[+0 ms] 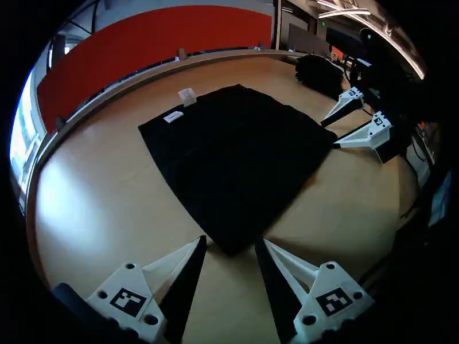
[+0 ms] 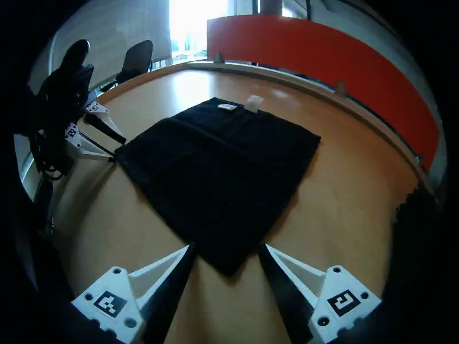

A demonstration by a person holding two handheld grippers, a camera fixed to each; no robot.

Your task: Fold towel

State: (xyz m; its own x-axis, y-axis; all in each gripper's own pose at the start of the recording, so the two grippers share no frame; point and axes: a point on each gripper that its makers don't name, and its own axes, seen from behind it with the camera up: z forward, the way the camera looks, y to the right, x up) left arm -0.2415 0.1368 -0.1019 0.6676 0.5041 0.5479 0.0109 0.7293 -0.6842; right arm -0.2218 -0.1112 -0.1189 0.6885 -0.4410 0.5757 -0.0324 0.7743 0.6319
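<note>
Since folding likely needs two corners lifted together, the left gripper point(image 1: 229, 239) and right gripper point(image 2: 226, 246) are each straddling a towel point(image 1: 235, 155) corner at frame bottom, jaws wide, gripping nothing.

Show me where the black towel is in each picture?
Left gripper view: the black towel lies flat mid-picture, a corner between the open fingers of the left gripper.
Right gripper view: the black towel mid-picture too, a corner between the open fingers of the right gripper.
Shared landmark: the red panel behind the table, upper left in the left gripper view, upper right in the right gripper view.
</note>
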